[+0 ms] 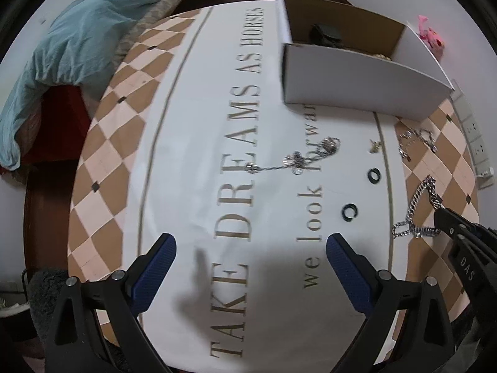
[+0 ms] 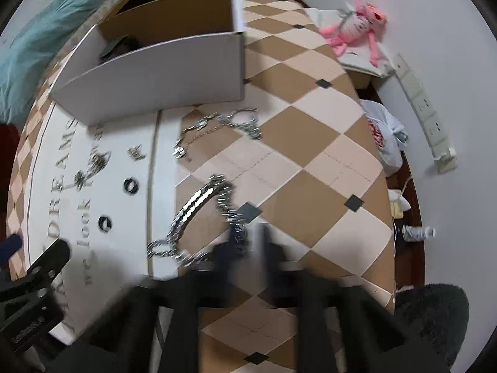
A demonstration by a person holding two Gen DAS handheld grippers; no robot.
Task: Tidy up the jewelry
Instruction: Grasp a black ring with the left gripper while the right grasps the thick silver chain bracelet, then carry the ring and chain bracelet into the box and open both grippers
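Checkered in tan and cream, with a white lettered panel down its middle, the tabletop (image 2: 310, 143) carries the loose jewelry and a cardboard box. Nearest, the right gripper (image 2: 248, 242) is blurred, yet its fingers look closed on one end of the heavy silver chain (image 2: 198, 205), the grip sitting near the table's near right edge; the left wrist view shows the same pinch at the chain's end. From that pinch the chain runs away and leftward in a loop toward the white panel, so its long axis trails to the gripper's left. The left gripper (image 1: 251, 255) hangs spread wide and empty over the lettering, well apart from the chain, so the right arm is clearly the nearer. Beyond lie two black rings (image 1: 349, 212), a pendant necklace (image 1: 298, 158) and a finer chain (image 2: 217, 127). Farthest, toward the far edge, stands the open box (image 1: 357, 87), probably the chain's destination: ahead and left of the right gripper.
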